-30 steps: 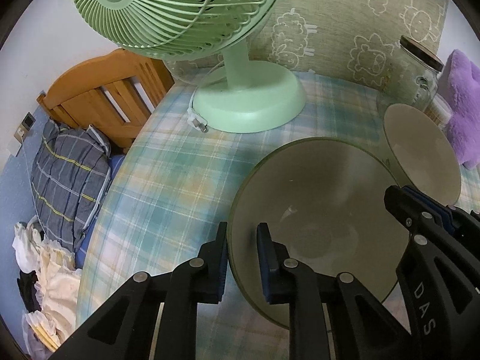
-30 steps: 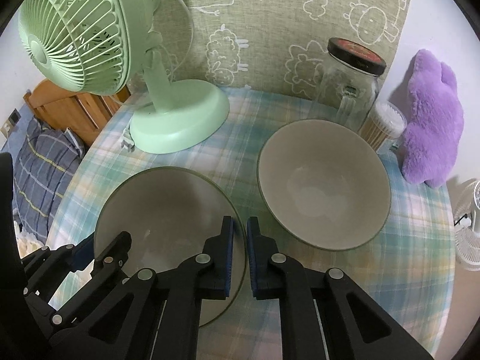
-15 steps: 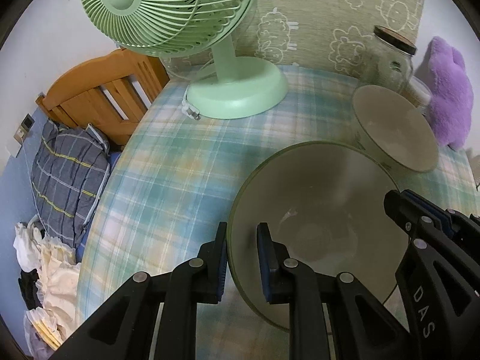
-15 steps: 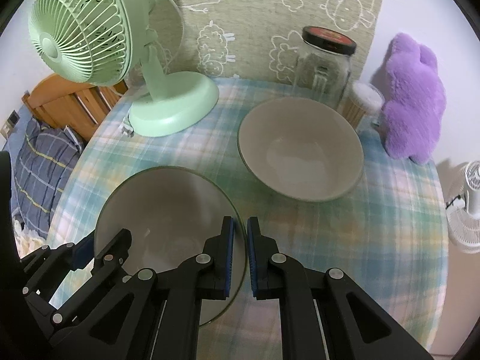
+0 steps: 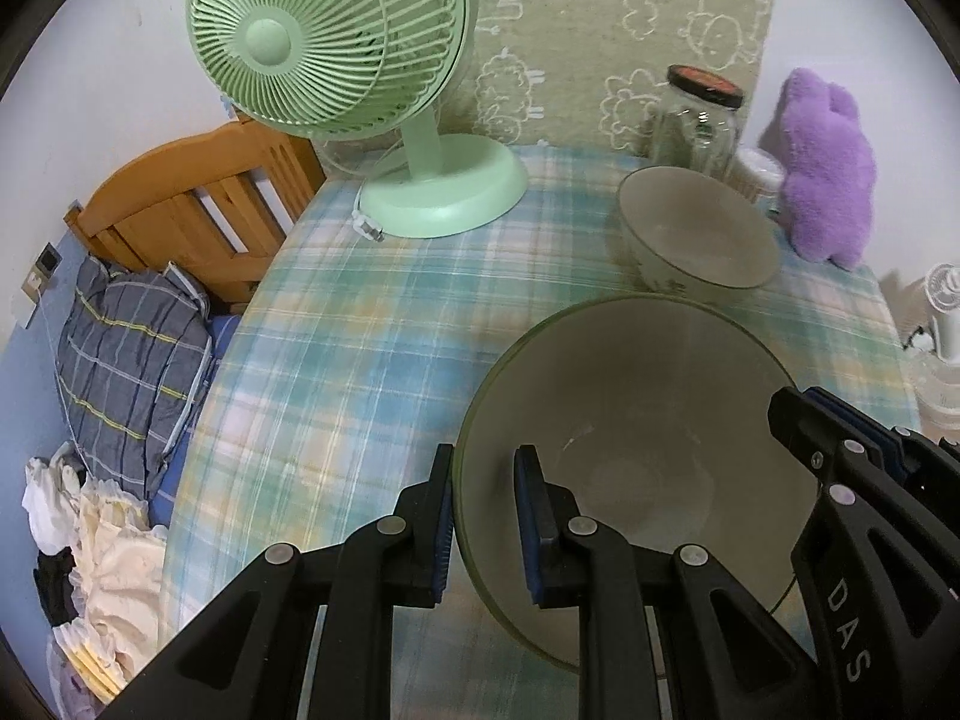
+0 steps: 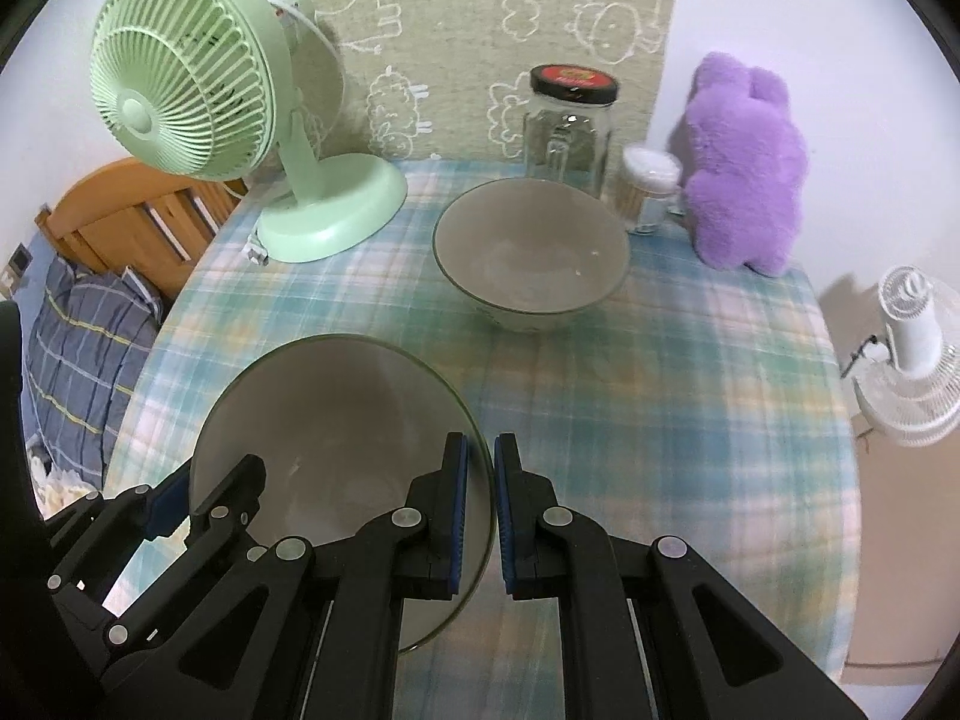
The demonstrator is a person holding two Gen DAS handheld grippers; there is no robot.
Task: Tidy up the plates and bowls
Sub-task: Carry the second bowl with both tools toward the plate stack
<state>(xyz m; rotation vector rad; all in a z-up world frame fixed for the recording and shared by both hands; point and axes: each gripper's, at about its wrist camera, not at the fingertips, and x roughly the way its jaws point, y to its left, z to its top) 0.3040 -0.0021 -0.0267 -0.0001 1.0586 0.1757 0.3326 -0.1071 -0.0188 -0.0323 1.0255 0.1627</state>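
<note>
A large grey bowl (image 5: pixel 636 420) with a green rim is held up over the plaid table by both grippers. My left gripper (image 5: pixel 483 525) is shut on its left rim. My right gripper (image 6: pixel 480 516) is shut on its right rim, and the same bowl (image 6: pixel 336 420) fills the lower left of the right wrist view. A second grey bowl (image 6: pixel 531 252) stands on the table further back, in front of the jar; it also shows in the left wrist view (image 5: pixel 699 234). Each gripper shows in the other's view.
A green desk fan (image 6: pixel 240 138) stands at the back left of the plaid table (image 6: pixel 660 390). A glass jar (image 6: pixel 570 120), a small swab container (image 6: pixel 645 186) and a purple plush (image 6: pixel 744 162) stand at the back right. A wooden bed frame (image 5: pixel 192 210) lies left; a white fan (image 6: pixel 912 354) stands right.
Both grippers have lifted the near bowl and pulled back toward the front. The second bowl and the fan now look farther away. The grips have not changed.
</note>
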